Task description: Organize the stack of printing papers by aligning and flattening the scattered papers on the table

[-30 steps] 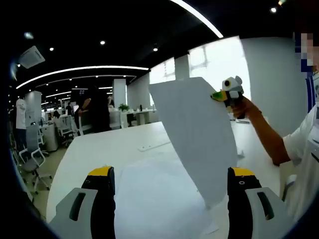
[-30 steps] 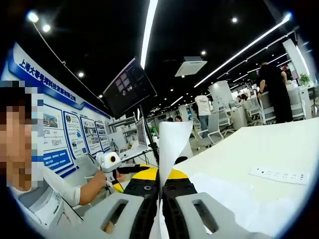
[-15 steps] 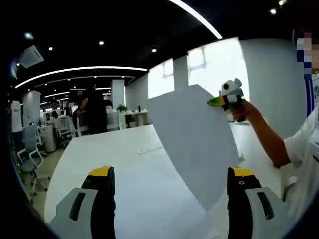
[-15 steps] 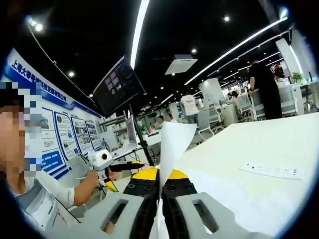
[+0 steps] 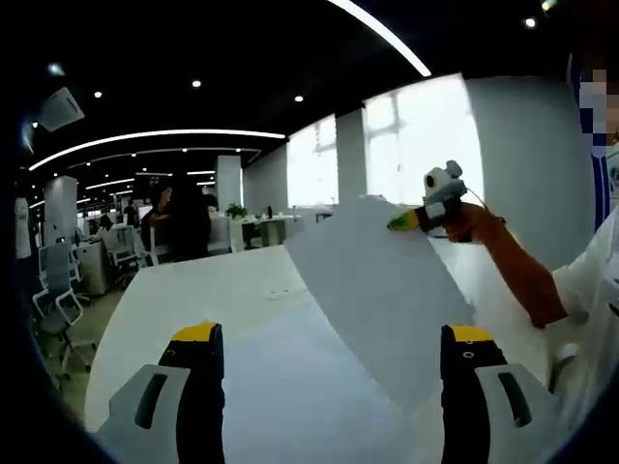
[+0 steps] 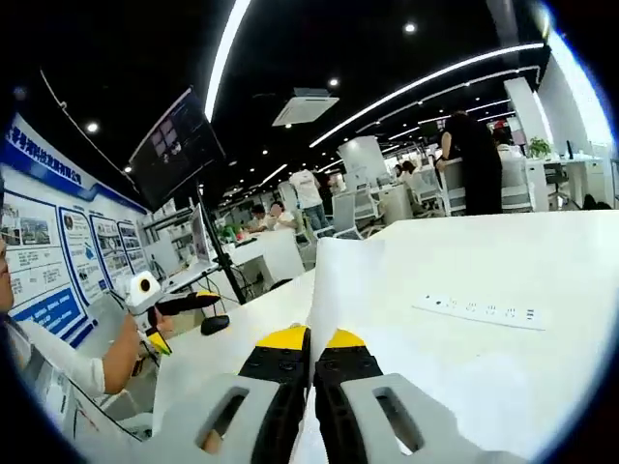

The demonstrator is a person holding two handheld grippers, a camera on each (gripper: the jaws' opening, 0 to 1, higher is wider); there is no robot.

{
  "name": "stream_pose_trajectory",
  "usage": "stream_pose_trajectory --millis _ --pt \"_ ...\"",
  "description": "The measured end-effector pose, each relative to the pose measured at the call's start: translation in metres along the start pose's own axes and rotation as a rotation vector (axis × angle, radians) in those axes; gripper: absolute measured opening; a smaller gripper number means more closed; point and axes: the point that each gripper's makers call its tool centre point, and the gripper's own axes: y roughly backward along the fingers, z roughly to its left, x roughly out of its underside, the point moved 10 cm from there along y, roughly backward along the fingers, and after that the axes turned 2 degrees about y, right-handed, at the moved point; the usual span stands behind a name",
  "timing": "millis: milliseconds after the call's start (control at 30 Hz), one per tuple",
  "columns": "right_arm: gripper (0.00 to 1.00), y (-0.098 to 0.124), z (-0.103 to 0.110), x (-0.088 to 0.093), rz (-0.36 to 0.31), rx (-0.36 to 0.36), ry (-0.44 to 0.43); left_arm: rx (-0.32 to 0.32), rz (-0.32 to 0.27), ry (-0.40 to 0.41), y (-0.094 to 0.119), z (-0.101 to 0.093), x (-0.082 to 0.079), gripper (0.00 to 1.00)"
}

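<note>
Landmark: white table (image 5: 193, 290). Left gripper view: left gripper (image 5: 329, 358) low over the near end of the table, jaws wide apart, nothing between them. Between and beyond those jaws, one sheet of paper (image 5: 387, 300) tilts up off the table, its top corner pinched by the right gripper (image 5: 395, 223) at upper right. Right gripper view: right gripper's jaws pressed together on the sheet's edge, sheet running out over the table; power strip (image 6: 479, 311) lies flat on the table further right.
</note>
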Motion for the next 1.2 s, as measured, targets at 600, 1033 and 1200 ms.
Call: stream_pose_trajectory --millis 600,1033,1200 --pt "0.00 0.006 0.000 -0.005 -0.017 -0.034 0.001 0.066 -0.015 0.040 -0.042 0.024 -0.003 0.95" --pt "0.00 0.006 0.012 -0.013 -0.050 -0.114 0.028 0.095 -0.006 0.056 -0.056 0.034 -0.004 0.95" --pt "0.00 0.006 0.017 -0.015 -0.066 -0.149 0.031 0.129 -0.006 0.092 -0.068 0.038 -0.002 0.95"
